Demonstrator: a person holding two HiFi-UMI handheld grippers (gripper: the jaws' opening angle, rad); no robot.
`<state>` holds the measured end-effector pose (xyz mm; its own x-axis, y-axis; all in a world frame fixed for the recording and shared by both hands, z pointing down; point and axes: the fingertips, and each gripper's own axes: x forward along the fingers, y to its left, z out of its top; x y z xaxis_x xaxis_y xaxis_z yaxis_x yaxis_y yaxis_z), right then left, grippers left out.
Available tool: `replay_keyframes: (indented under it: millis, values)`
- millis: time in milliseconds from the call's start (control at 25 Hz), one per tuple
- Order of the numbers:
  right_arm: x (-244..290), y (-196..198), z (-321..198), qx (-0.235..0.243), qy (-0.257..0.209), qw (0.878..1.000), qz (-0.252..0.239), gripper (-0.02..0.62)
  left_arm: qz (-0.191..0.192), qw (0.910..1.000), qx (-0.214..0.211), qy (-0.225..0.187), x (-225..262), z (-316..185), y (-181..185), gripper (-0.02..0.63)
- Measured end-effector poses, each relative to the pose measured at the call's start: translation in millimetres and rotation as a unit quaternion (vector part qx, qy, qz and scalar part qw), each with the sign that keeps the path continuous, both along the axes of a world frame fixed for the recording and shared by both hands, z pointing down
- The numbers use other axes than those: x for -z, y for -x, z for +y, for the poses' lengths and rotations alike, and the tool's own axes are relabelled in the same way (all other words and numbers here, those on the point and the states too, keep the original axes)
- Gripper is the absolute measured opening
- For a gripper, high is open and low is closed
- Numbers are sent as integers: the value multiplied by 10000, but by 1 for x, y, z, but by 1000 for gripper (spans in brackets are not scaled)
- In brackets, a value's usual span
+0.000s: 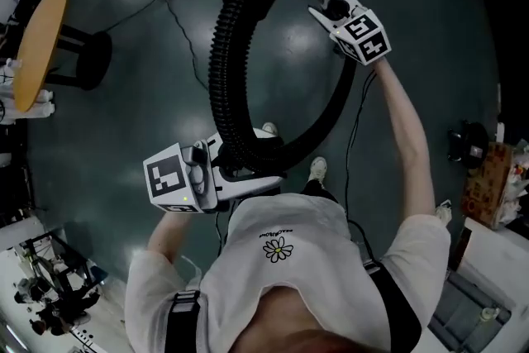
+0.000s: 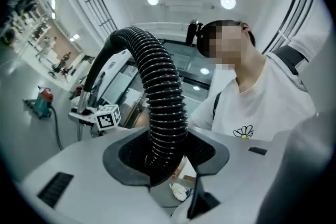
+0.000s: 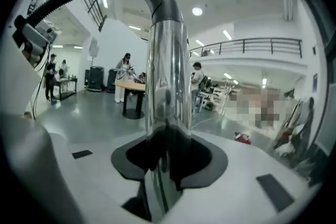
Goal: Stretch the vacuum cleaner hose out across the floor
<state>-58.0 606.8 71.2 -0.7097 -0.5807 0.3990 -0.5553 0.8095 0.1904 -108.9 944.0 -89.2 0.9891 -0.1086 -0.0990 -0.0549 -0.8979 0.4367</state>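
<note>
Left gripper (image 2: 166, 161) clamps the ribbed black hose (image 2: 164, 93). Right gripper (image 3: 168, 159) grips the chrome wand tube (image 3: 168, 73), the hose looping between them.

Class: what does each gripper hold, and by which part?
The left gripper grips the vacuum hose on its ribbed section; the right gripper grips the shiny metal tube at its end.

Ribbed matt black plastic hose (image 2: 165, 107), mirror-bright chrome tube (image 3: 167, 76), glossy grey floor (image 1: 124, 136)
</note>
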Motion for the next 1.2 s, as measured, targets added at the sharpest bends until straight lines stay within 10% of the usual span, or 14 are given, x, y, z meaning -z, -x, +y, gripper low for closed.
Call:
replay_keyframes:
  millis: [160, 320, 400, 520, 600, 680, 920, 1200]
  values:
    - [129, -74, -3, -346, -1273, 9909, 273, 149, -332, 9881, -973, -1145, 43, 45, -37, 175]
    - [215, -138, 41, -156, -2673, 9499, 1615, 149, 346, 9917, -896, -849, 83, 57, -25, 173]
    - [243, -169, 76, 14, -3545, 8952, 2701, 150, 1105, 9882, -713, -786, 105, 37, -28, 173]
    - [279, -204, 127, 199, -4904, 7588, 4281, 153, 1634, 9822, -690, -618, 122, -3, -76, 175]
    - [302, -207, 159, 265, -5665, 6686, 4811, 156, 1740, 9807, -889, -2, 125, -20, -118, 175]
    - [322, -195, 196, 389, -6201, 6143, 4864, 156, 1616, 9800, -1126, 294, 126, -21, -160, 175]
    - [318, -202, 289, 904, -6459, 6264, 4269, 150, 1434, 9580, -2396, 646, 147, 34, -273, 247]
    - [260, -228, 342, 1841, -6671, 5260, 4943, 152, 371, 9371, -3276, 1144, 108, 78, -358, 245]
